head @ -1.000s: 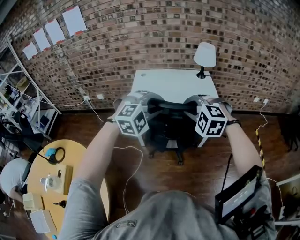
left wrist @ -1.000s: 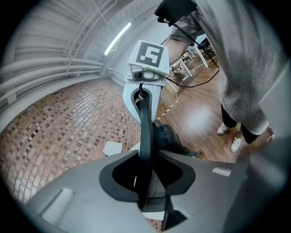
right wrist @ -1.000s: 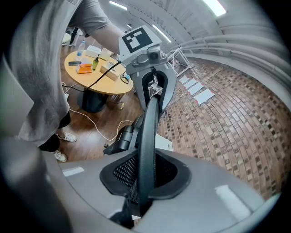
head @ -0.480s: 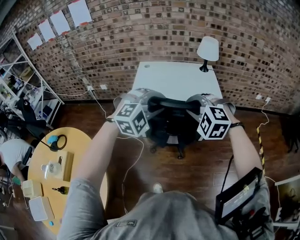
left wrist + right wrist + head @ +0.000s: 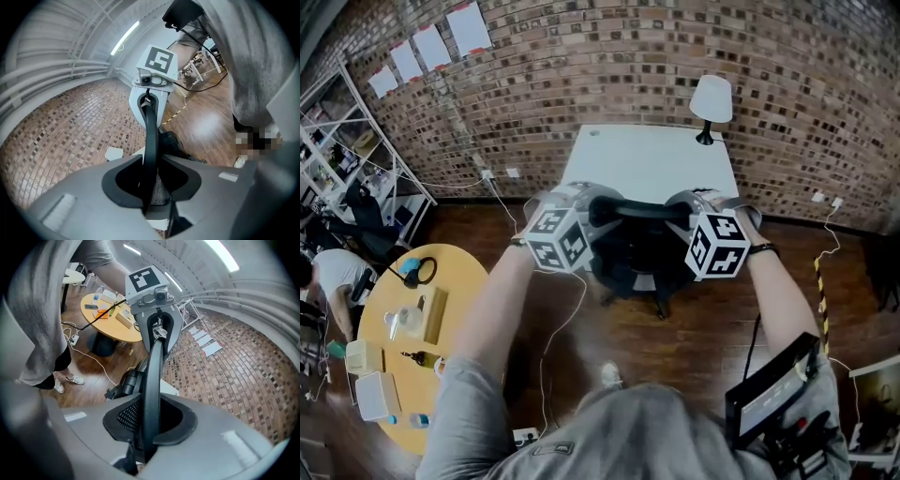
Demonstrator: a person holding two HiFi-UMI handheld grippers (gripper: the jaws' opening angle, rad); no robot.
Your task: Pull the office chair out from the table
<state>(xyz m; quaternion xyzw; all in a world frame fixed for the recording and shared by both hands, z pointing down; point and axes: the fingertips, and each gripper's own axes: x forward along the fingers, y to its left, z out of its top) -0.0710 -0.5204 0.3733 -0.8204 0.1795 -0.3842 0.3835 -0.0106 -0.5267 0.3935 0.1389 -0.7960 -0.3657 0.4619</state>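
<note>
Since the frame one second earlier, more of the white table (image 5: 652, 159) had come to show beyond the office chair (image 5: 637, 253), the round yellow table (image 5: 450, 309) had slid higher in the head view, and one shoe (image 5: 609, 375) had appeared below the chair.

Two grippers held one chair. My left gripper (image 5: 591, 211) pinched the left end of the backrest's top rim (image 5: 637, 208), and my right gripper (image 5: 680, 208) pinched the right end. In the left gripper view the left gripper (image 5: 152, 187) had both jaws closed against the black rim (image 5: 150, 136), with the mesh just below it. The right gripper view showed the right gripper (image 5: 147, 427) clamped on the rim (image 5: 152, 371) in the same way.

The chair stood on the wooden floor (image 5: 694, 337) at the 6 o'clock side of the white table, its back towards me. One lamp (image 5: 711, 103) stood at the table's 1 o'clock corner. Four paper sheets (image 5: 469, 26) hung on the brick wall (image 5: 609, 66) at 11 o'clock. The round table lay at 8 o'clock, and a second person (image 5: 333, 277) was at 9 o'clock.
</note>
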